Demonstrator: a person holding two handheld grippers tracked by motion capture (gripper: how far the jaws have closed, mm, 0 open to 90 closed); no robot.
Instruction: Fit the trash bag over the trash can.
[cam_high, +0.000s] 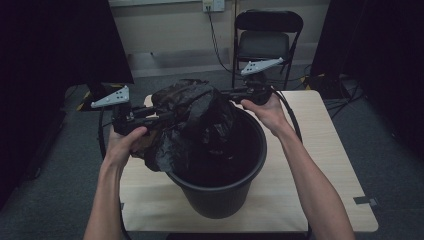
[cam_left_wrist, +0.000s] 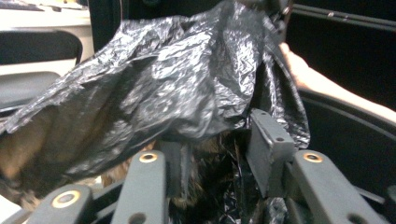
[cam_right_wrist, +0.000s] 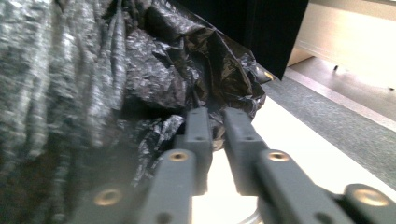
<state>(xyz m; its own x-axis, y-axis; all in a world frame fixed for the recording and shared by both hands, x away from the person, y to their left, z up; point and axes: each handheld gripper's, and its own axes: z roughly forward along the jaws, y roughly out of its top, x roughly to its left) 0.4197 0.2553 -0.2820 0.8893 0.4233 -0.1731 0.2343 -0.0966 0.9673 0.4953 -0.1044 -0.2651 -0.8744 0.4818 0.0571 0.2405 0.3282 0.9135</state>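
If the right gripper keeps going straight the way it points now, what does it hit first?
Most likely more of the black bag: the right gripper already has crumpled film at its nearly closed jaw tips. Depth beyond is unclear.

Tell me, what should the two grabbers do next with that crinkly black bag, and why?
Probably spread the bag wider and lower it over the bucket rim. The left gripper and right gripper each pinch the bag's plastic on opposite sides, but it hangs bunched above the bucket's mouth, with one flap draped outside the near-left rim. Pulling the hands apart should open it.
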